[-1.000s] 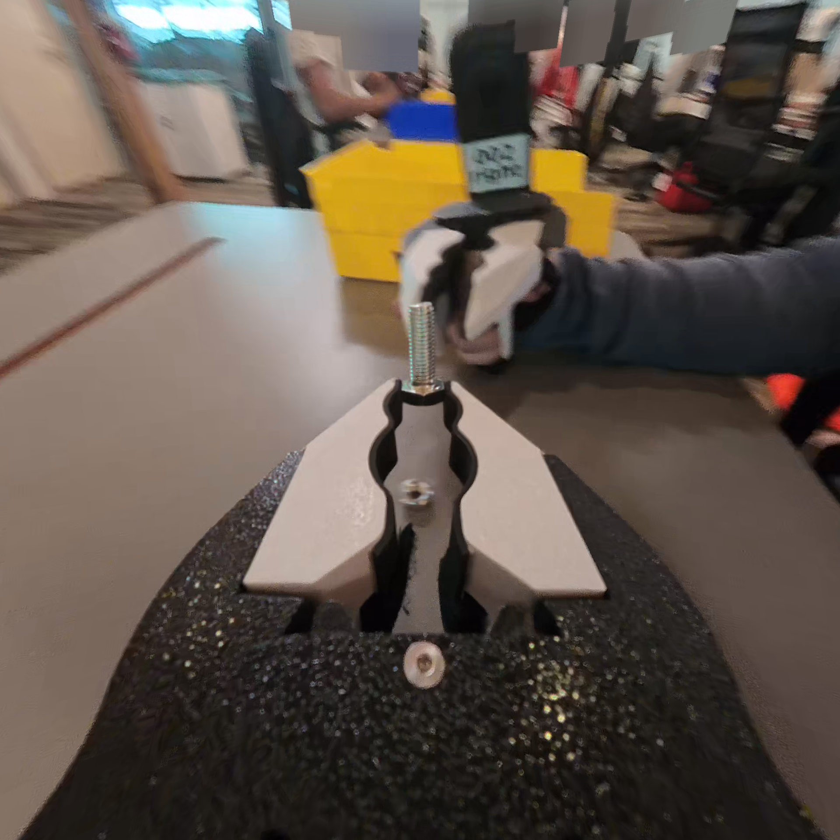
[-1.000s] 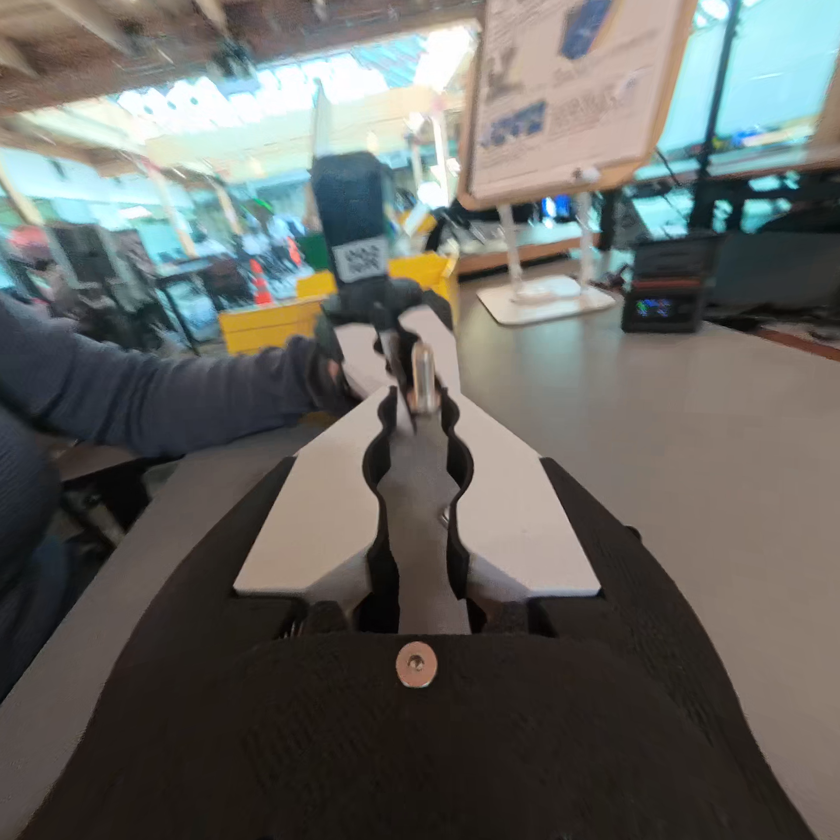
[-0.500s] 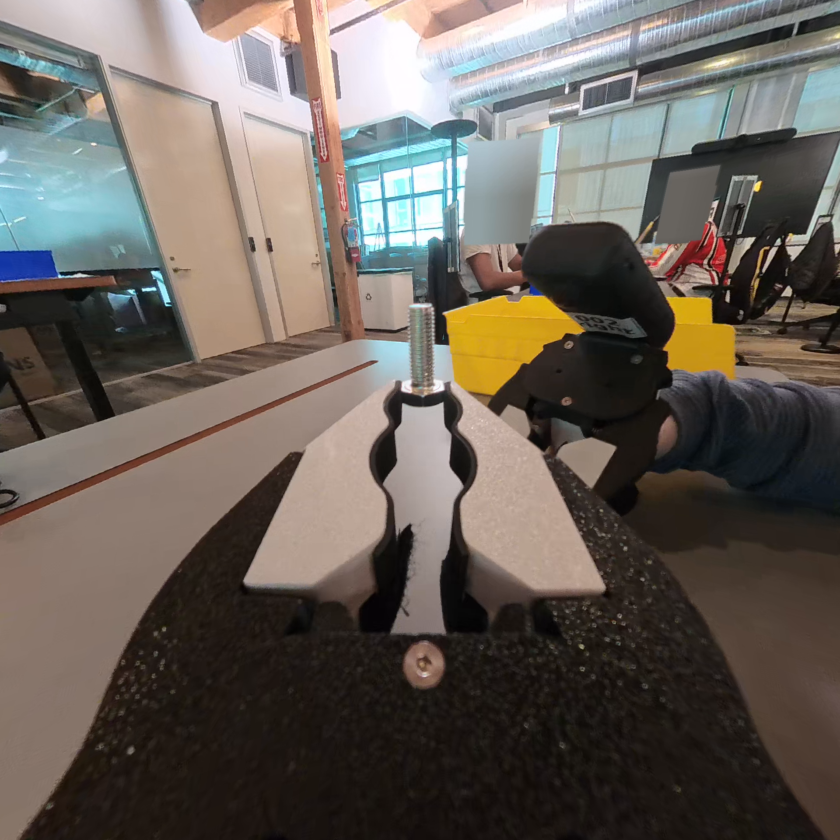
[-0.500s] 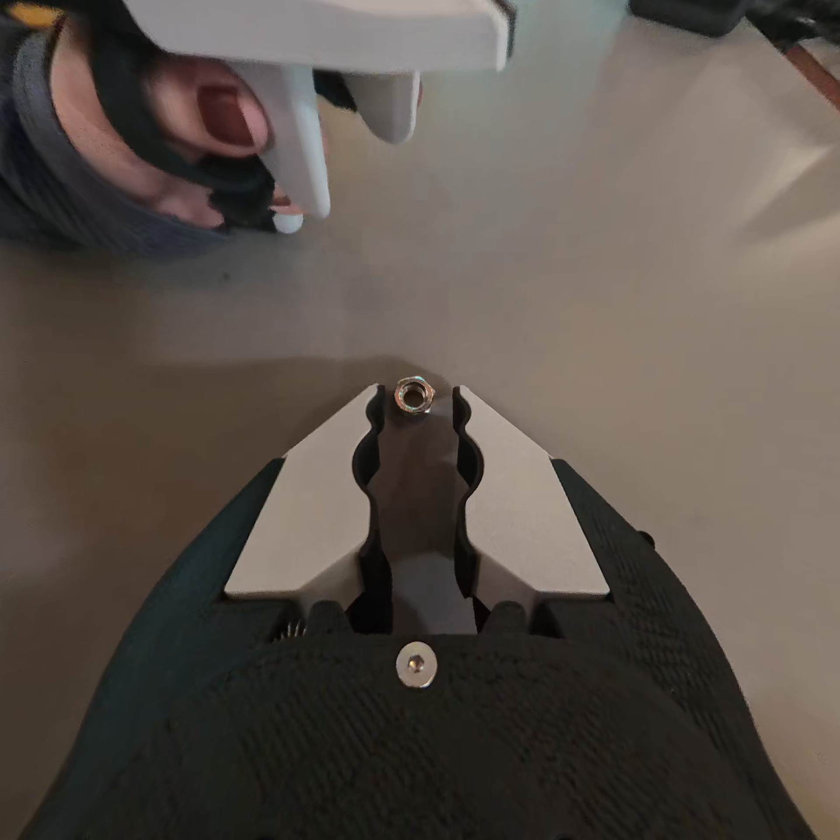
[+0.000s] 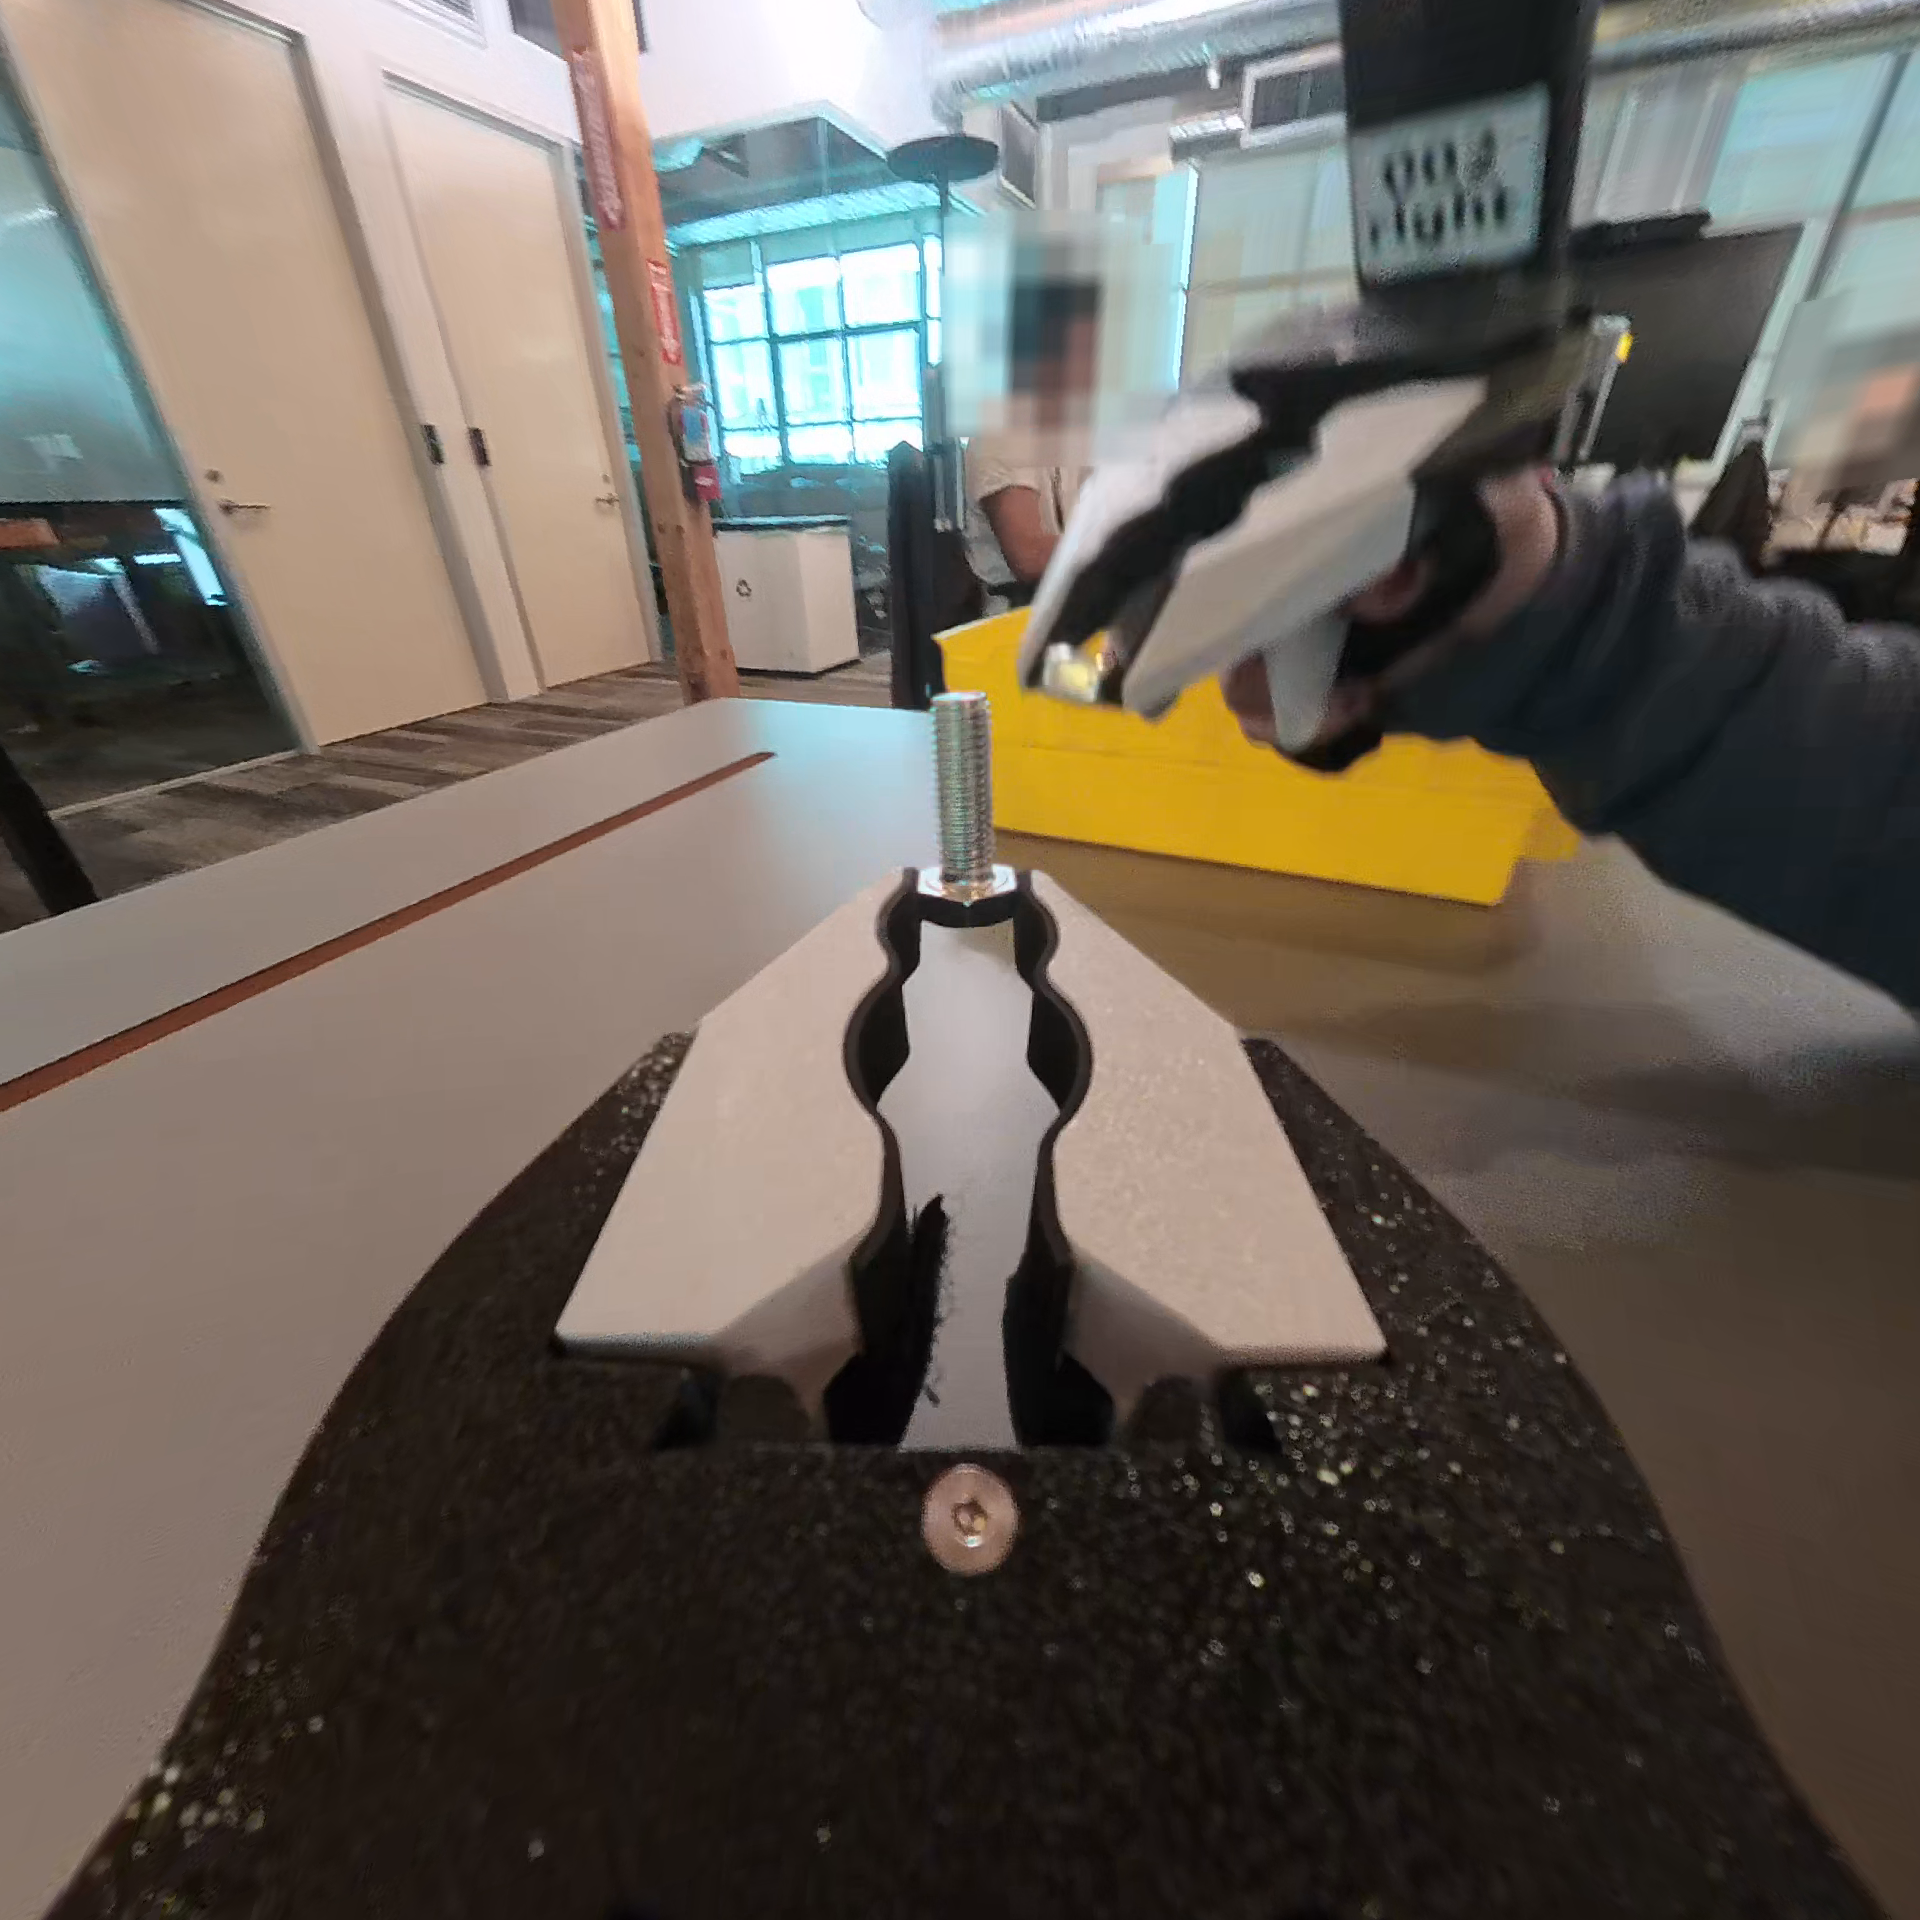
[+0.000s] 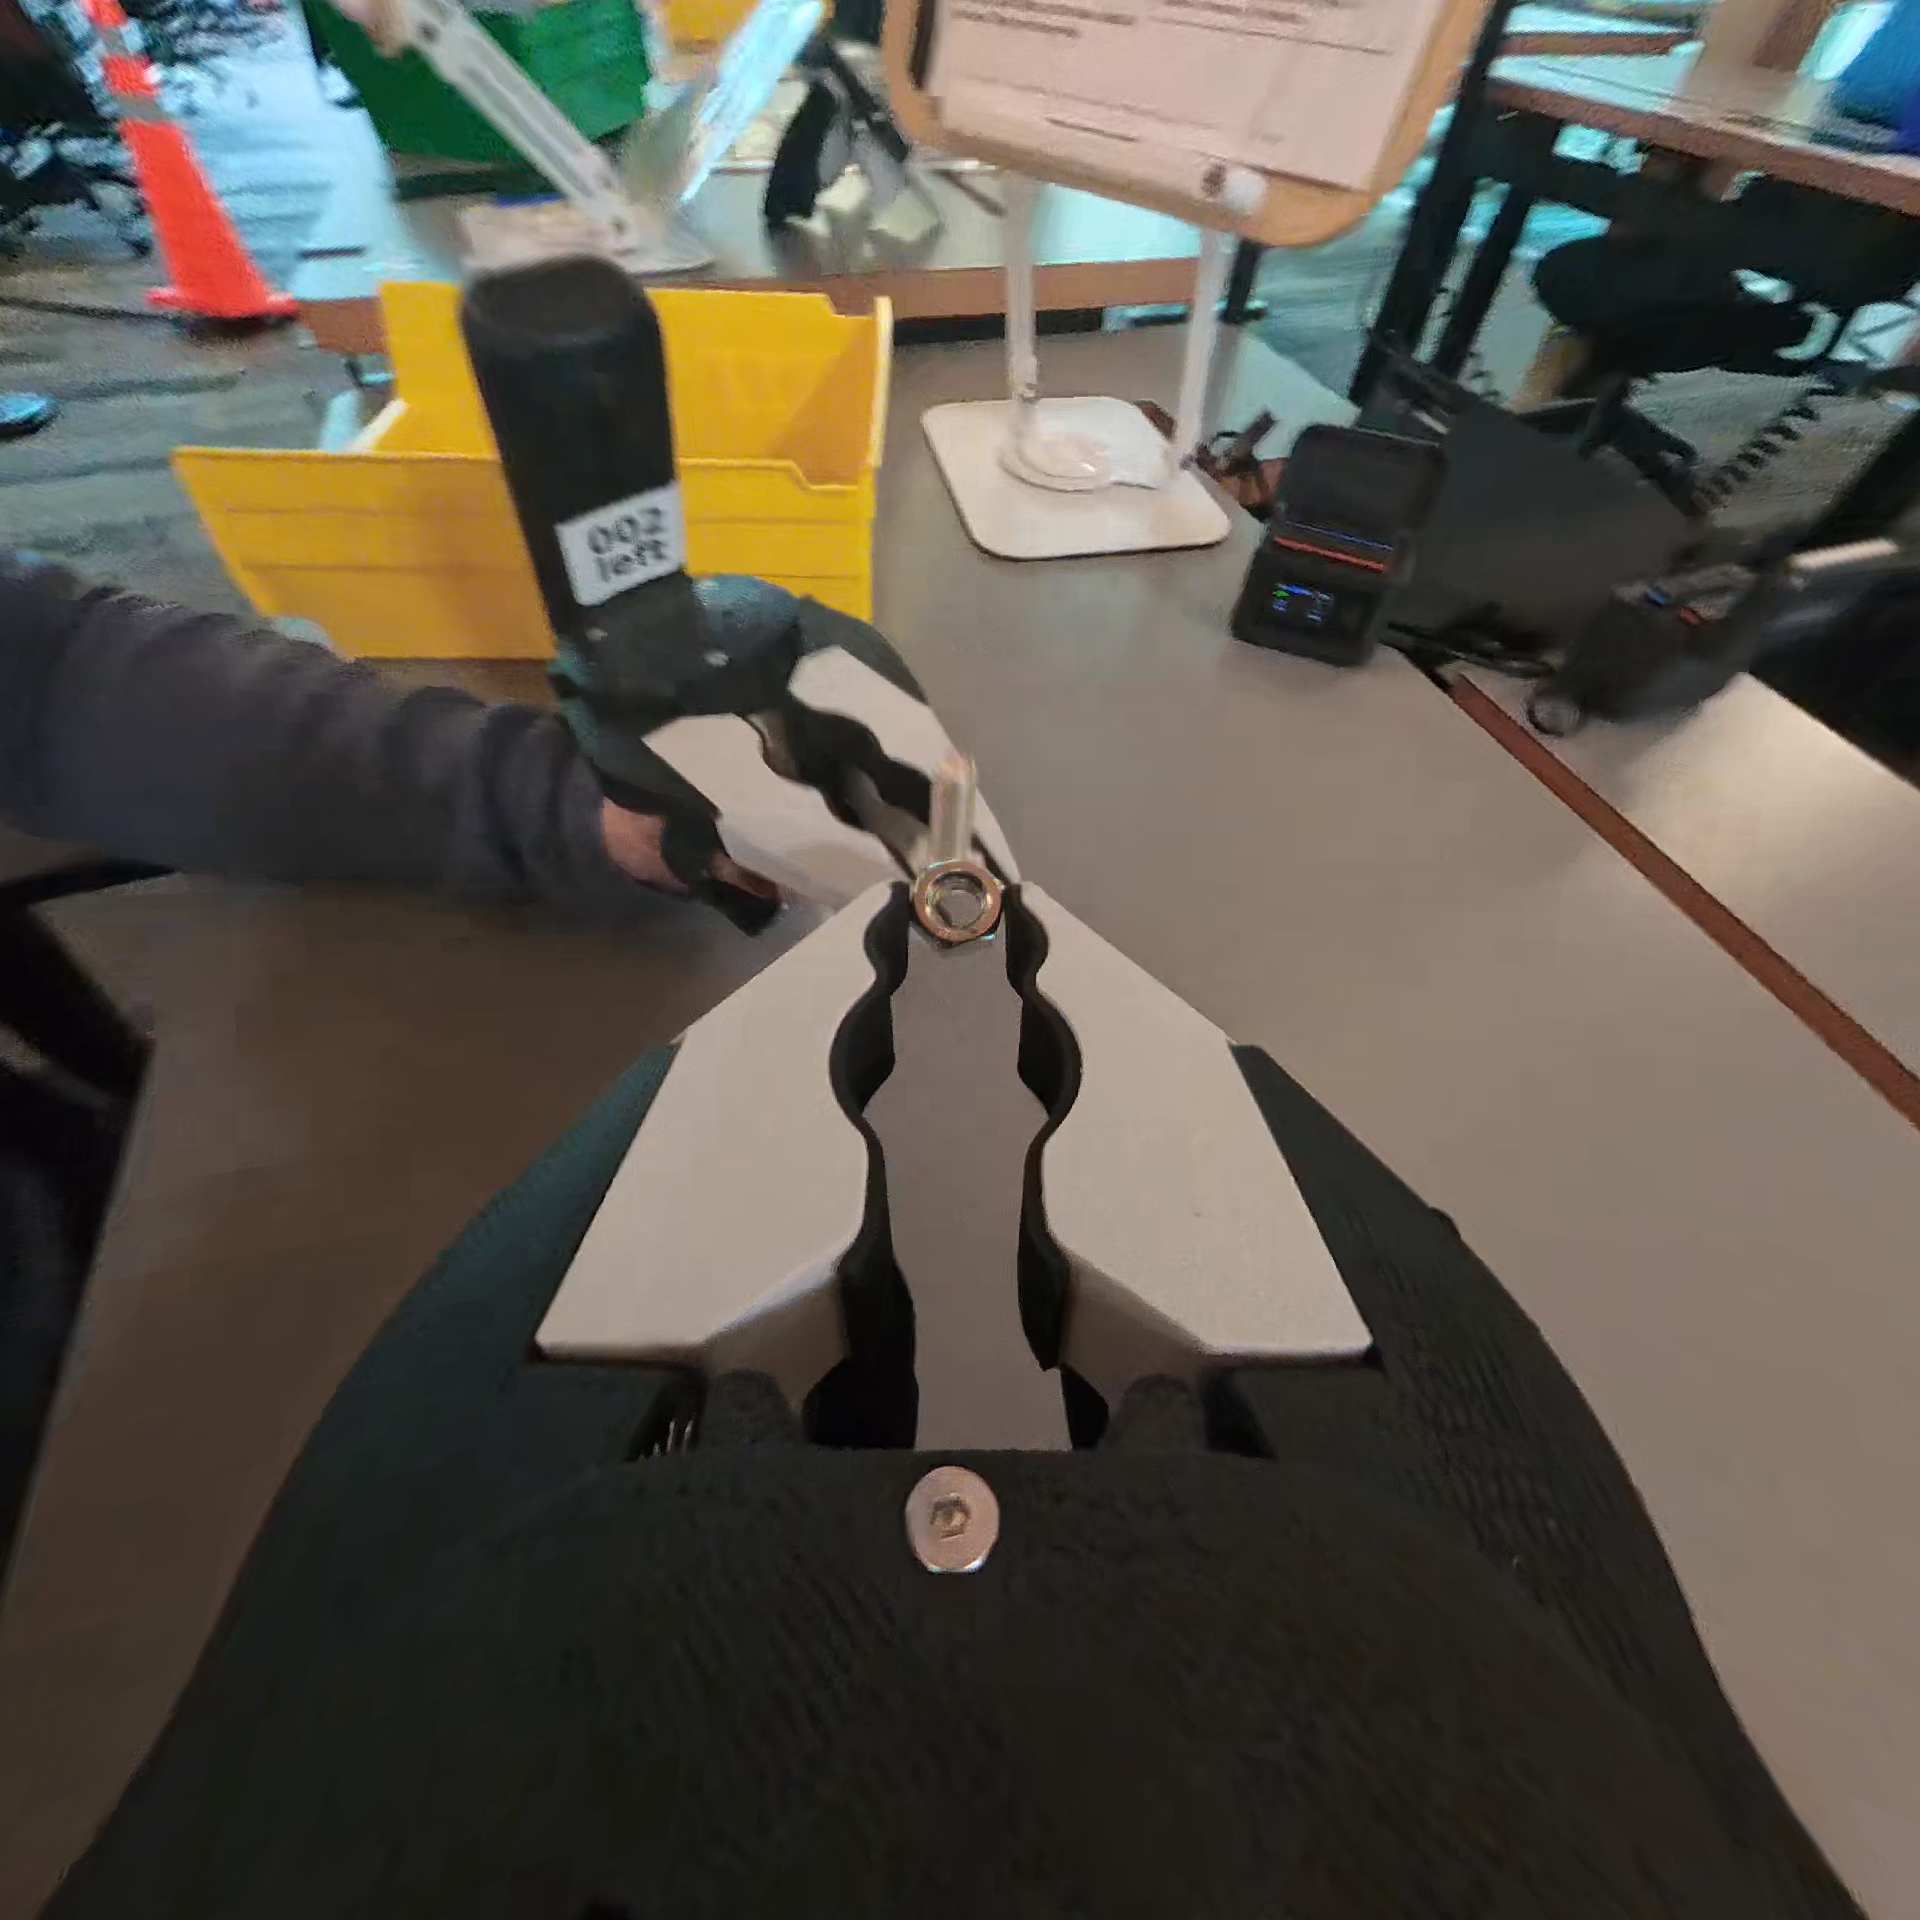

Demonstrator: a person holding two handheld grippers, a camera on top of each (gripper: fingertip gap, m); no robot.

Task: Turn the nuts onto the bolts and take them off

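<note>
We clamp the stiff bolt by its head in the left gripper jaws, the right gripper jaws pinching the small, slippery nut by its flats

A white printed label is sitting on the left gripper's black handle. A blurred tag is riding the right gripper's handle. Printed sheets are hanging on a stand board, and red signs are running down a wooden post — too blurred for reading.

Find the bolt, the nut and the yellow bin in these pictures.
bolt [image 5: 961, 795], left wrist view, on its threaded shaft.
nut [image 6: 956, 906], right wrist view, on its rim.
yellow bin [image 6: 769, 436], right wrist view, on its front wall.
</note>
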